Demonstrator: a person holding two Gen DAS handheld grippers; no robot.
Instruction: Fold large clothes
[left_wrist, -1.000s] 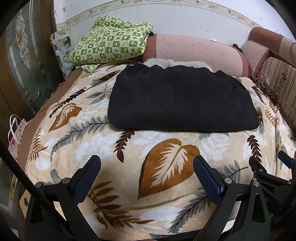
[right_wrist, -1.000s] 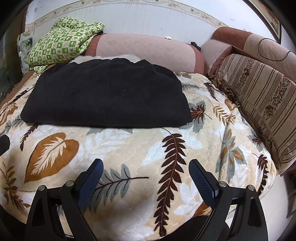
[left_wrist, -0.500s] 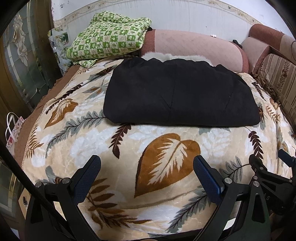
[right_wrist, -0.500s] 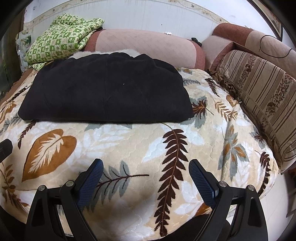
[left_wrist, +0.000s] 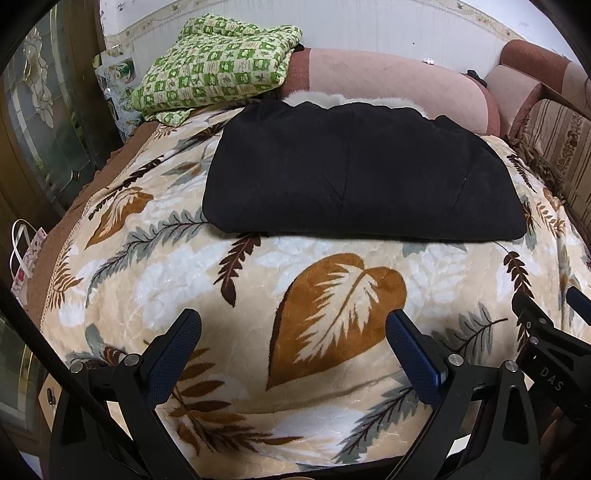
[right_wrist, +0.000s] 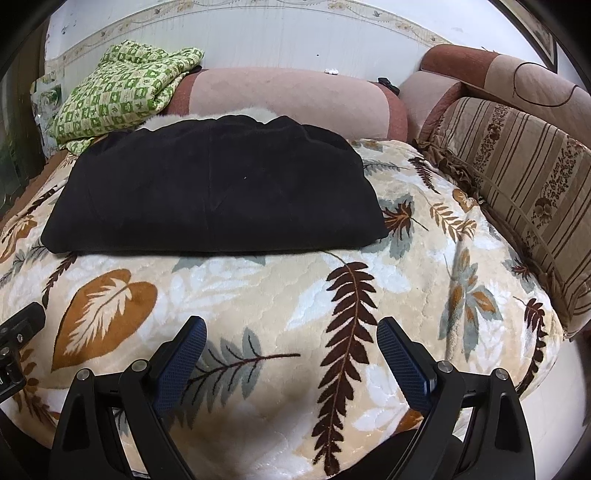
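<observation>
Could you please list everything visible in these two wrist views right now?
Black garment: one, black, folded flat mid-blanket.
Leaf blanket: one, cream with brown and grey leaves, covering the surface.
Green checked quilt: one, green and cream, piled back left.
Pink bolster: one, pink, behind the garment.
Striped cushion: one, beige-brown, right side.
Gift bag: one, white, far left.
Left gripper: open, empty, near edge.
Right gripper: open, empty, near edge.

White wall (right_wrist: 295, 40), pink sofa backrest (right_wrist: 288, 96), leaf-patterned blanket (right_wrist: 258, 295), striped cushion (right_wrist: 524, 192).
</observation>
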